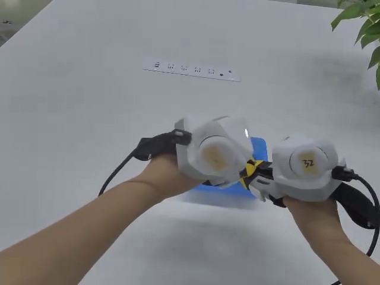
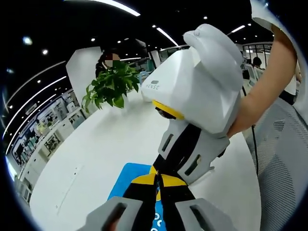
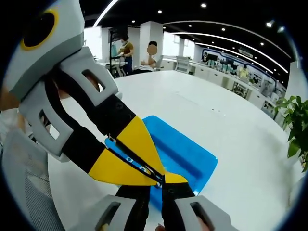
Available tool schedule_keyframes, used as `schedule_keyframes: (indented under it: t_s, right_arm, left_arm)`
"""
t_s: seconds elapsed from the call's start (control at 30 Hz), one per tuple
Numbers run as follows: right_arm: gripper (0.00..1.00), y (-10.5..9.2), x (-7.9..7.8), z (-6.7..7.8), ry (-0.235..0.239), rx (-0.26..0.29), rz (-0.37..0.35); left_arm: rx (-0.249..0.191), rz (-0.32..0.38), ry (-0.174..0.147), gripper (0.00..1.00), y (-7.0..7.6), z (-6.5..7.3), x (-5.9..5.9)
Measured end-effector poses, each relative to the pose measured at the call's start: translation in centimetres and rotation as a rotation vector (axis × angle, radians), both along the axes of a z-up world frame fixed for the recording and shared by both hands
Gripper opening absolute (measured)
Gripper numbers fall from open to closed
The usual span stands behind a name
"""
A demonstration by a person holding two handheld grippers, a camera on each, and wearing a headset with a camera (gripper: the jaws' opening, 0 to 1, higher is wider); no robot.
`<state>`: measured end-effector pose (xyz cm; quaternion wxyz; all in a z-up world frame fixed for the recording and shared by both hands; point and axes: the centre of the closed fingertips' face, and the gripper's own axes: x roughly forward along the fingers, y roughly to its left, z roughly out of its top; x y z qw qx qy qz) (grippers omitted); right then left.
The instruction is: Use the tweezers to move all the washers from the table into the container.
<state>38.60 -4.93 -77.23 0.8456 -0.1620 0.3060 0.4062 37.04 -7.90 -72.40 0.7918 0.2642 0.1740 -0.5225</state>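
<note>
Two hands hold my grippers nose to nose just above a blue container [image 1: 257, 146] on the white table. The left gripper [image 1: 249, 168] is shut, with a thin blue pair of tweezers [image 3: 129, 155] lying between its yellow-tipped fingers. The right gripper [image 1: 257, 178] meets it tip to tip, and its narrow jaws close on the tweezers' end. In the left gripper view the left gripper [image 2: 158, 182] faces the right gripper [image 2: 157, 169] over the container [image 2: 126, 176]. In the right gripper view the right gripper [image 3: 161, 186] hangs over the container [image 3: 190, 155]. The gripper bodies hide the table beneath them.
A white power strip [image 1: 191, 69] lies far back on the table. A potted plant [image 1: 363, 28] stands at the back right edge. Black cables [image 1: 116, 174] trail from both grippers. A mesh chair [image 2: 284, 144] is beside the table.
</note>
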Motion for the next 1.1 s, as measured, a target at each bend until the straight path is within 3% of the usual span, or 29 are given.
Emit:
schedule_keyframes:
  t_s: [0.13, 0.3, 0.37, 0.5, 0.7, 0.77, 0.83, 0.87, 0.93, 1.1]
  right_arm:
    - [0.05, 0.2, 0.1, 0.0, 0.006, 0.0, 0.002]
    - [0.05, 0.5, -0.2, 0.0, 0.006, -0.002, 0.017]
    - [0.05, 0.6, -0.4, 0.0, -0.002, -0.009, 0.024]
    - [0.05, 0.5, -0.3, 0.0, -0.011, -0.017, 0.025]
    - [0.05, 0.3, -0.3, 0.0, 0.0, -0.008, 0.014]
    - [0.05, 0.3, -0.5, 0.0, -0.007, -0.021, 0.023]
    - [0.05, 0.3, -0.6, 0.0, -0.019, -0.031, 0.024]
    - [0.05, 0.3, -0.6, 0.2, -0.031, -0.032, 0.026]
    - [0.06, 0.4, -0.6, 1.1, -0.066, -0.031, 0.026]
    - [0.07, 0.5, -1.3, 3.8, -0.108, 0.019, 0.002]
  left_arm:
    - [0.012, 0.022, -0.01, 0.0, 0.1, 0.1, 0.5]
    - [0.01, 0.046, 0.015, 0.0, 0.5, 0.2, 0.4]
    - [0.012, 0.041, 0.017, 0.0, 0.8, 0.2, 0.0]
    - [0.024, 0.023, -0.02, 0.0, 1.2, 1.0, -0.4]
    - [0.018, 0.016, -0.014, 0.0, 1.0, 1.1, -0.2]
    - [0.033, -0.019, -0.028, 0.0, 0.9, 1.0, -0.6]
    - [0.031, -0.02, -0.008, 0.0, 0.9, 1.1, -0.9]
    - [0.025, -0.021, 0.0, 0.0, 0.9, 1.2, -1.1]
    - [0.026, -0.017, -0.034, 0.0, 1.0, 2.0, -1.3]
    - [-0.022, -0.002, -0.064, 0.0, 1.3, 4.5, -2.4]
